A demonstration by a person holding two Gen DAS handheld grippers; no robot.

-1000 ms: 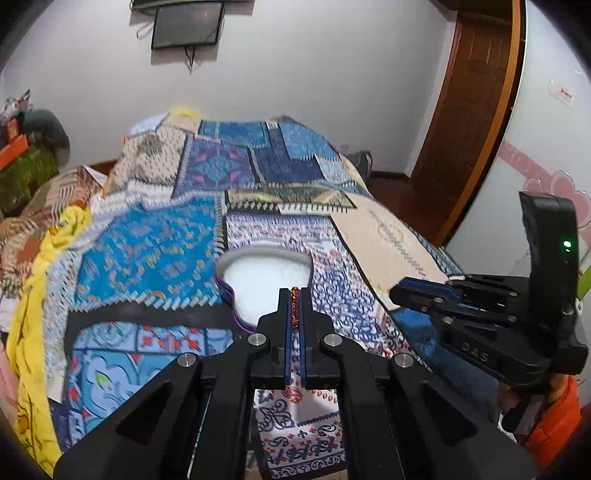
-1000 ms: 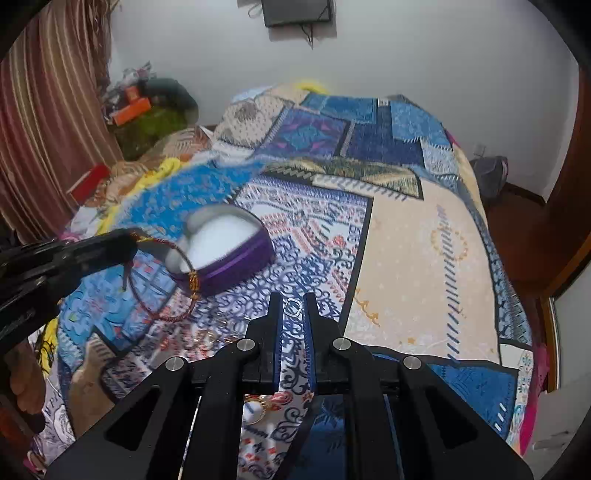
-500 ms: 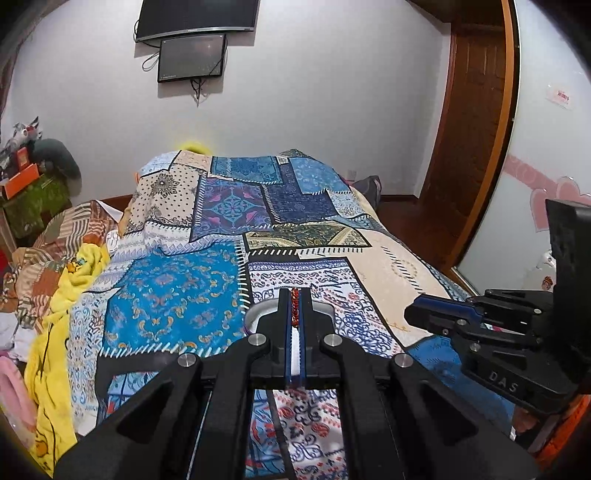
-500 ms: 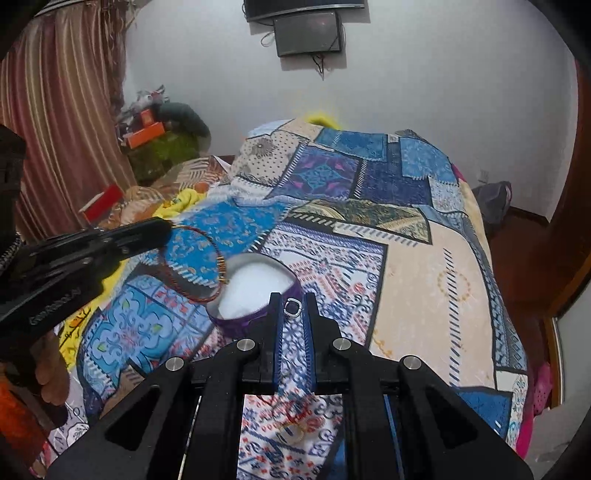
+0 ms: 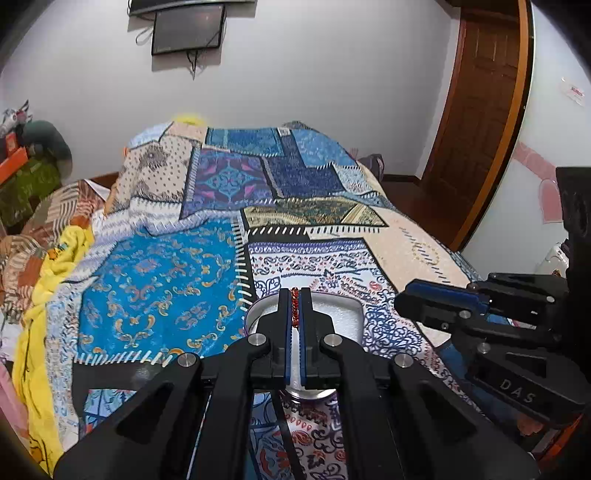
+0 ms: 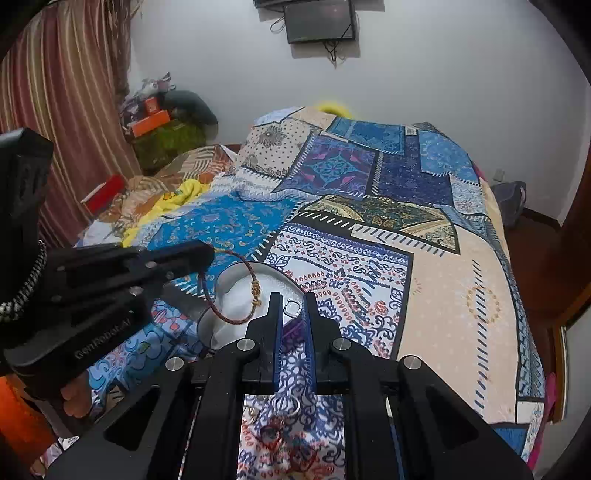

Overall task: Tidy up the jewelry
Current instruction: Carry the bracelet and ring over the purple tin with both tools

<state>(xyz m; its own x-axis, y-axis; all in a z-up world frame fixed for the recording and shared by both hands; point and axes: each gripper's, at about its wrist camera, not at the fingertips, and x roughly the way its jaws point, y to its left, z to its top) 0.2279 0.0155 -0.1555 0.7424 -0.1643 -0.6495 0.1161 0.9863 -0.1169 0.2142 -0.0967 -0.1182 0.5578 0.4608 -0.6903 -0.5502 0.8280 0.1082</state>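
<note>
My left gripper (image 5: 294, 295) is shut on a red braided bracelet (image 5: 294, 306). In the right wrist view the bracelet (image 6: 236, 288) hangs as a loop from the left gripper (image 6: 207, 254) over the open heart-shaped purple jewelry box (image 6: 236, 306) with its white lining. The box also shows in the left wrist view (image 5: 343, 314), under the left fingers. My right gripper (image 6: 293, 301) is shut on a small silver ring (image 6: 293, 307), just right of the box. Several rings and pieces of jewelry (image 6: 284, 406) lie on the bedspread under the right gripper.
A patchwork bedspread (image 6: 369, 229) covers the bed. A yellow cloth (image 5: 48, 280) and piled clothes lie along the left side. A wooden door (image 5: 480, 110) is at the right, a wall screen (image 5: 188, 27) at the back.
Both grippers have tilted and come nearer the box. The bracelet now hangs over the box's white lining. The ring stays pinched in the right gripper.
</note>
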